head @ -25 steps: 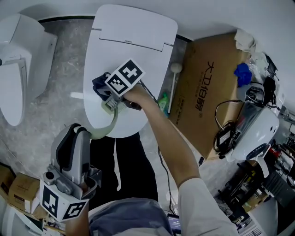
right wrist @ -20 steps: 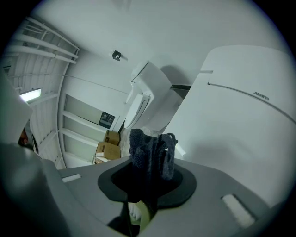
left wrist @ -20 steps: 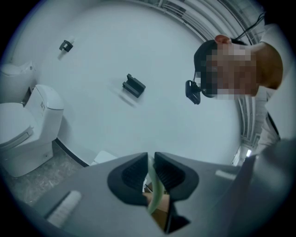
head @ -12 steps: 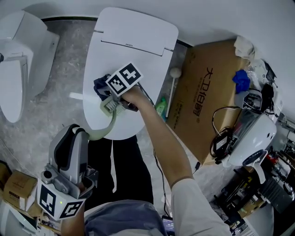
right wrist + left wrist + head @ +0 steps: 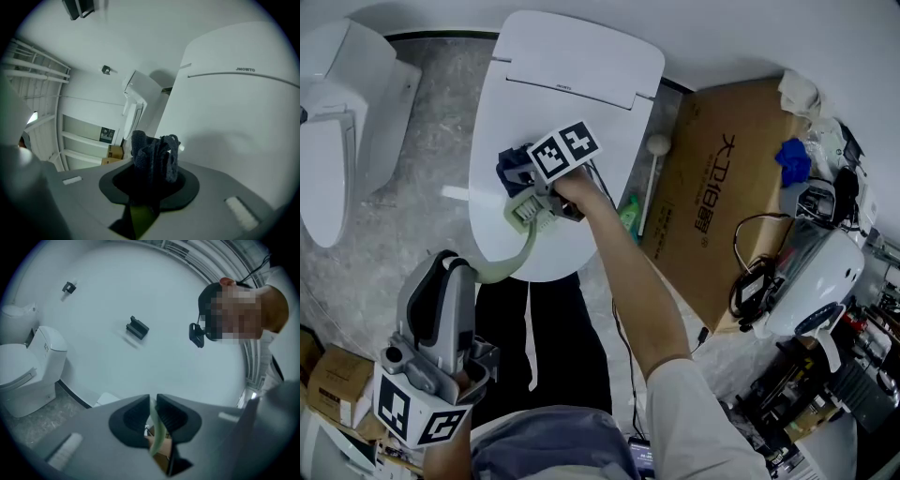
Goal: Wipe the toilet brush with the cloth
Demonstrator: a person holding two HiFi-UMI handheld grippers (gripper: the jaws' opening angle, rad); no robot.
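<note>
A pale green toilet brush [image 5: 523,242] runs in a curve from my left gripper [image 5: 461,269] up over the closed toilet lid [image 5: 572,84]. The left jaws pinch its thin handle [image 5: 158,433]. My right gripper [image 5: 517,173] is shut on a dark blue cloth [image 5: 154,161], which bunches out between its jaws. In the head view the cloth [image 5: 512,161] sits pressed at the brush's ribbed head [image 5: 528,208], above the lid. The marker cube [image 5: 563,150] hides most of the right jaws there.
A second white toilet [image 5: 337,122] stands at the left. A white-handled brush [image 5: 651,178] and a green bottle [image 5: 630,212] lean between the toilet and a large cardboard box [image 5: 731,178]. Cables and equipment [image 5: 806,272] crowd the right side. Small boxes [image 5: 337,389] lie at lower left.
The right gripper with the cloth has shifted slightly up and to the right along the brush head. The left gripper holds the handle in nearly the same place.
</note>
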